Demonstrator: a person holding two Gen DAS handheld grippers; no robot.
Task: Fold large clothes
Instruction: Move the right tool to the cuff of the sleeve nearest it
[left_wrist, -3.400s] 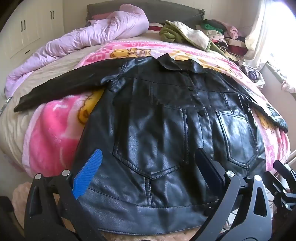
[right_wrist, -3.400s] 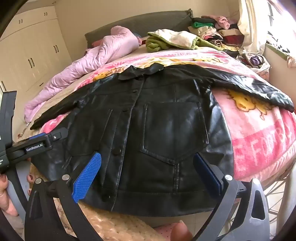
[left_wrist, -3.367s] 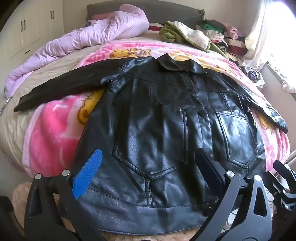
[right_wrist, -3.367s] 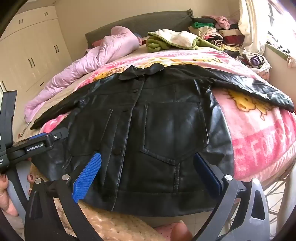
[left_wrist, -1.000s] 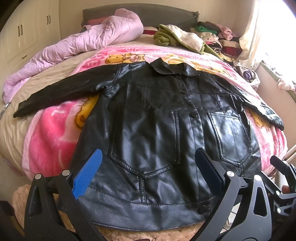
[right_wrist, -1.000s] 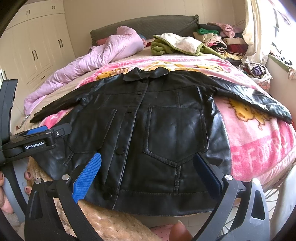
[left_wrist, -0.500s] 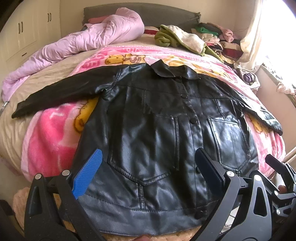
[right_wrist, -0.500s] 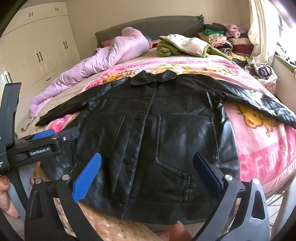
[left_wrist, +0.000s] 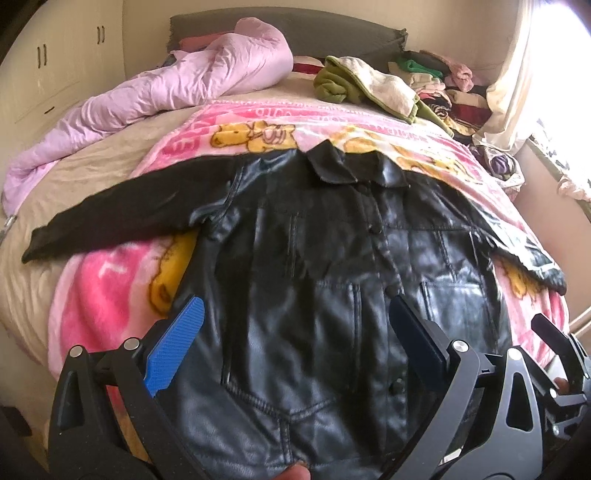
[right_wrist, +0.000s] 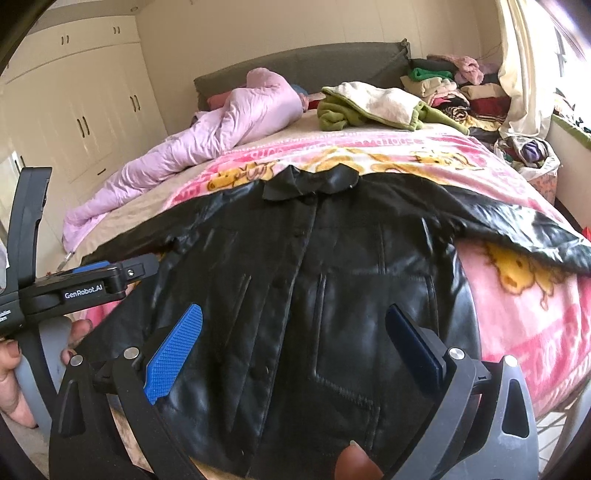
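Both grippers, left (left_wrist: 295, 343) and right (right_wrist: 291, 343), hover wide over the jacket (left_wrist: 332, 295); pinch one sleeve cuff first.

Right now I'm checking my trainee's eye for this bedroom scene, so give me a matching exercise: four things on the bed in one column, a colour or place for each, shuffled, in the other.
Things:
1. leather jacket
2. quilted duvet
3. cartoon bear blanket
4. fleece garment

Descriptions:
A. lilac, bunched along the bed's far left side
B. olive green with a cream lining, near the headboard
C. black, spread flat with both sleeves out
D. pink, lying under the jacket

Pairs: 1-C, 2-A, 3-D, 4-B
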